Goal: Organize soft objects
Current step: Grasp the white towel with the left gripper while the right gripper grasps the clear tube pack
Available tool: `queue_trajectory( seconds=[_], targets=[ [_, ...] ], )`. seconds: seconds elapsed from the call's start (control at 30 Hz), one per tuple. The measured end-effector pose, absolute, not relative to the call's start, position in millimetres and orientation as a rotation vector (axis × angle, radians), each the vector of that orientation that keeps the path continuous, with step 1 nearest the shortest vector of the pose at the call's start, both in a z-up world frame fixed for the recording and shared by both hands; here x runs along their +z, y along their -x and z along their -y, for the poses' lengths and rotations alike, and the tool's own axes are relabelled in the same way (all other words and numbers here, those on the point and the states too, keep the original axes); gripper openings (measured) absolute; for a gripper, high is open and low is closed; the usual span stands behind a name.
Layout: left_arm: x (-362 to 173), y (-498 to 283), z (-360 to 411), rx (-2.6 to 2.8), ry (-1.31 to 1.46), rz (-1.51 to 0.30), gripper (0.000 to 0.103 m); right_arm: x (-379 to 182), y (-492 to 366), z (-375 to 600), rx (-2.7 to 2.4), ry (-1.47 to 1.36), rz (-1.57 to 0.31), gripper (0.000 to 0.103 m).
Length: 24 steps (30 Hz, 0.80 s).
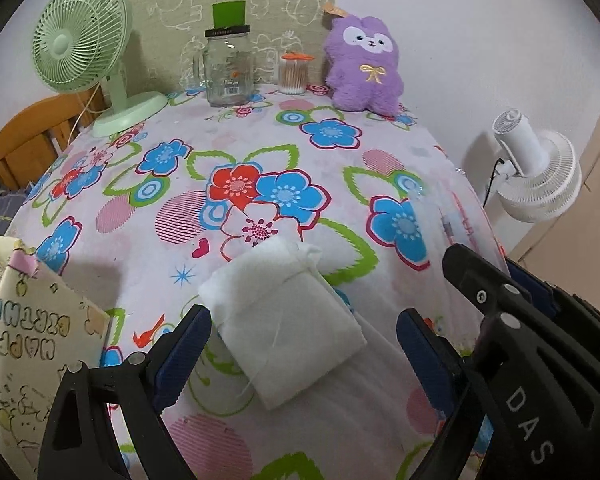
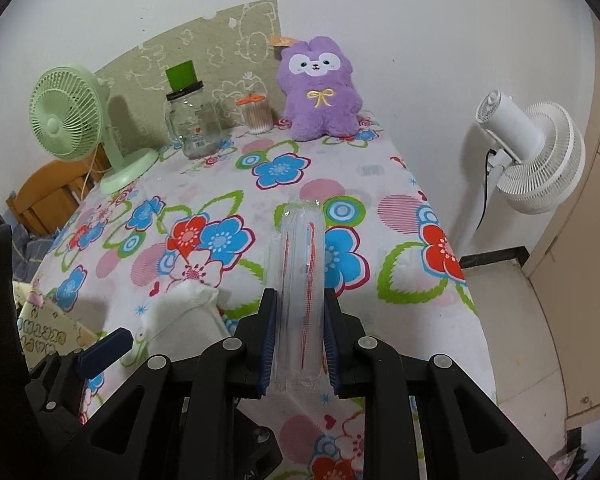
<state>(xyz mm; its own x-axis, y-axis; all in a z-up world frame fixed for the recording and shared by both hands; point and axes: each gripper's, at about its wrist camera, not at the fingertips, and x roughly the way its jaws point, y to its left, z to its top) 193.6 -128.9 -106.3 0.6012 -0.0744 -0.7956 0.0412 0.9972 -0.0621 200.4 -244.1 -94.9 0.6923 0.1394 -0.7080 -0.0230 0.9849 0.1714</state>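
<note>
A white fabric pouch (image 1: 284, 320) lies on the flowered tablecloth (image 1: 260, 152), between the open fingers of my left gripper (image 1: 304, 344), which is just above it and holds nothing. The pouch also shows in the right wrist view (image 2: 184, 316). My right gripper (image 2: 300, 340) is shut on a clear plastic bag with red print (image 2: 302, 272), held on edge above the table. That bag shows faintly at the right in the left wrist view (image 1: 448, 216). A purple plush toy (image 1: 364, 68) sits at the back of the table.
At the back stand a green desk fan (image 1: 84, 48), a glass jar with a green-topped lid (image 1: 228, 68) and a cotton swab box (image 1: 294, 74). A printed paper bag (image 1: 32, 344) stands at the left edge. A white floor fan (image 2: 532, 148) stands right of the table.
</note>
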Motion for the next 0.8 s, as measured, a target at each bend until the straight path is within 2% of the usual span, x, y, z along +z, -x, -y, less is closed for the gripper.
queue_trajectory(
  seconds=[0.8],
  targets=[
    [-135, -215, 121, -0.006, 0.069, -1.016, 0.096, -126, -226, 240, 0.086, -0.169, -0.879, 0.025]
  ],
)
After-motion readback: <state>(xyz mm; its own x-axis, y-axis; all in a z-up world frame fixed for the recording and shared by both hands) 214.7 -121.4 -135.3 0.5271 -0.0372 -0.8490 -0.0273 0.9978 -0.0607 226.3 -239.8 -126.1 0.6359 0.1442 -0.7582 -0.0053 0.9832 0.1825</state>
